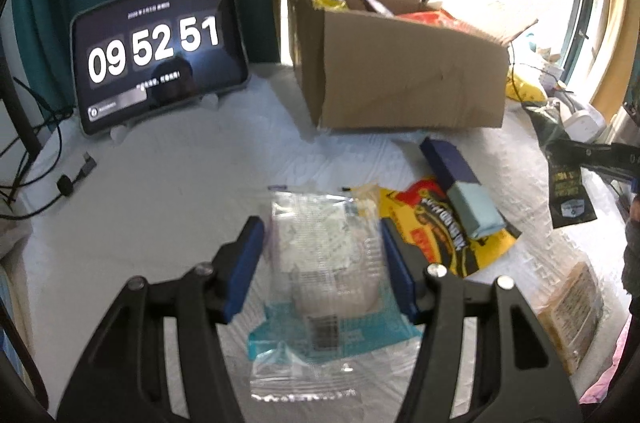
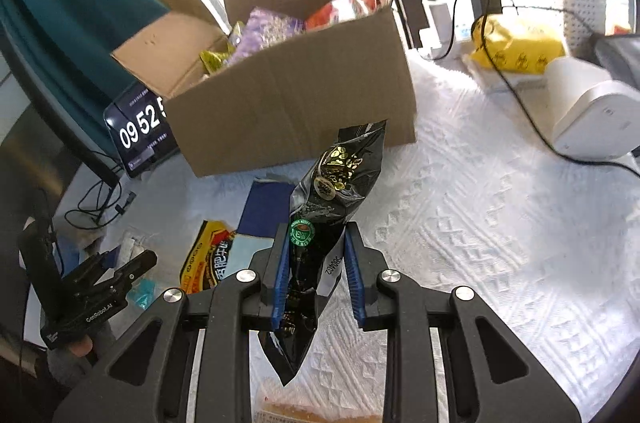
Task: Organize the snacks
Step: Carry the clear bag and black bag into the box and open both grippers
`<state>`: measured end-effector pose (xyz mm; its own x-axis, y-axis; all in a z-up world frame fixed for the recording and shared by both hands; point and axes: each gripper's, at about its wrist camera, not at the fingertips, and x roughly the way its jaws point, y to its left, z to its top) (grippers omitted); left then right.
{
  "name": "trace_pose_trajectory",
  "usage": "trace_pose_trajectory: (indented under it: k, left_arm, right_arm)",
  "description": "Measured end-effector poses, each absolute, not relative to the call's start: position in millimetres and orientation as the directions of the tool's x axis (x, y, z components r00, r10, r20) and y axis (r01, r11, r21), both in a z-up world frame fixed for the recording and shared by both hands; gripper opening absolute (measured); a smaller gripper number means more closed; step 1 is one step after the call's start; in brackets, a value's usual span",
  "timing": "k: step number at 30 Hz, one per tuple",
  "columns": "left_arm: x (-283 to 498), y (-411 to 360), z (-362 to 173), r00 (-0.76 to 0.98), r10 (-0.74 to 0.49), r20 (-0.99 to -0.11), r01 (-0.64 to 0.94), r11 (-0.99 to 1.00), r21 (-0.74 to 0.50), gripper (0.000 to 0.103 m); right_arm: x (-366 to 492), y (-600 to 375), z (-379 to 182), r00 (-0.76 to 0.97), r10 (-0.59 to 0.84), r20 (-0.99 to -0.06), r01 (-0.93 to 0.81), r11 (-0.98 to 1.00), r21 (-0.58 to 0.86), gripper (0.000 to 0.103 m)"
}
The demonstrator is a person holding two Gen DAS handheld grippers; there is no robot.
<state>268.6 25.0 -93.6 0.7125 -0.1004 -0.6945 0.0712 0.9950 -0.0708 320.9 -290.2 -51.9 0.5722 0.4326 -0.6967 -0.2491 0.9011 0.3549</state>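
Observation:
My left gripper (image 1: 322, 243) is open, its blue fingers on either side of a clear snack packet with a teal end (image 1: 324, 275) lying on the white cloth. My right gripper (image 2: 316, 255) is shut on a black snack bag (image 2: 336, 191) and holds it above the cloth, in front of the open cardboard box (image 2: 296, 99). That bag also shows at the right of the left wrist view (image 1: 566, 183). The box (image 1: 404, 79) holds several snack packets. A yellow and red packet (image 1: 440, 231) and a navy box (image 1: 452, 167) lie beside the clear packet.
A tablet clock (image 1: 160, 51) stands at the back left with cables (image 1: 36, 159) beside it. A wrapped brown snack (image 1: 568, 307) lies at the right. A white device (image 2: 592, 115), a yellow bag (image 2: 516, 47) and a black cable (image 2: 520, 103) sit right of the box.

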Motion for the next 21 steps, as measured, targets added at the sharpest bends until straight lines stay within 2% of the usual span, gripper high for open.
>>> trace_pose_trajectory:
  k: [21]
  left_arm:
    - [295,-3,-12,0.829,-0.059,-0.557,0.07,0.998,-0.002,0.06]
  right_arm:
    - [331,-327,8,0.708,0.46,-0.536,-0.316,0.885,0.342,0.027]
